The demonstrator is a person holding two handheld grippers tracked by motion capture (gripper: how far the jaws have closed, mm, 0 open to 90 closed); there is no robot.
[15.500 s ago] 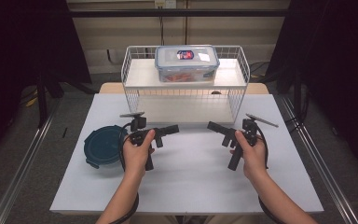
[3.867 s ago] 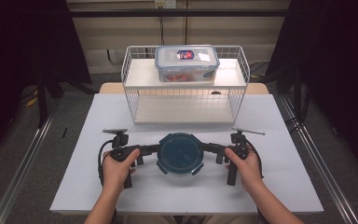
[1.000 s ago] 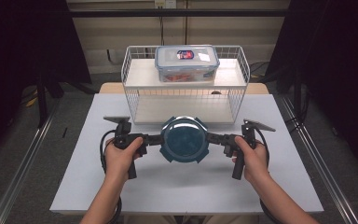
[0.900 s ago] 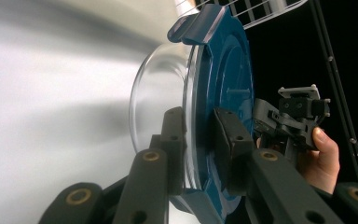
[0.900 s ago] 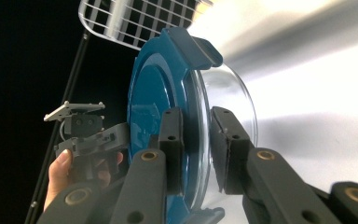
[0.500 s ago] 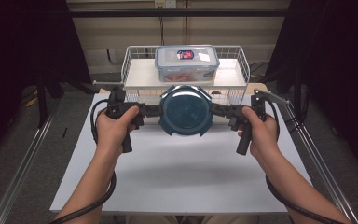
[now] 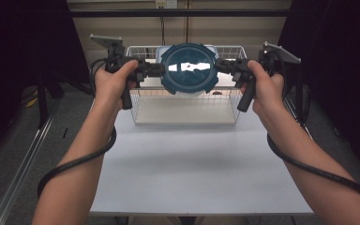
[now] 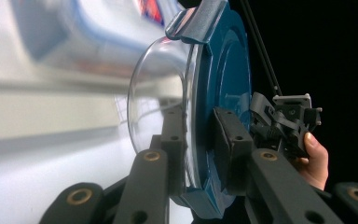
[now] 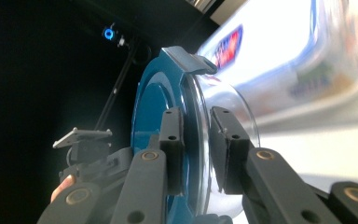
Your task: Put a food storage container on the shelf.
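So both grippers have hold of the same thing here: a round container (image 7: 189, 68) with a dark blue lid and a clear bowl under it. The left gripper (image 7: 155, 70) has it by one edge and the right gripper (image 7: 221, 65) by the opposite edge, so the container hangs between the two sets of jaws, up in the air and well off the table (image 7: 192, 164).

In the left gripper view the jaws are mostly closed, clamped on the rim of the container (image 8: 200, 107): one pad sits against the blue lid side, the other against the clear bowl side, with the rim sandwiched in between. The right gripper (image 8: 284, 123) and a bit of the hand holding it show just past the far edge of the lid. Same story in the right gripper view: narrow gap, one pad on the blue lid, one on the clear bowl, rim of the container (image 9: 186, 116) pinched between them, and the left gripper (image 9: 86, 149) visible beyond it.

A grey latch tab sticks out at the lid's edge above the jaws in both gripper views.

Behind the container, past the jaws, there's a white wire basket (image 7: 145, 101) at the far end of the table, and a clear rectangular box (image 9: 298, 51) with a blue-trimmed lid, blurry but recognisable.
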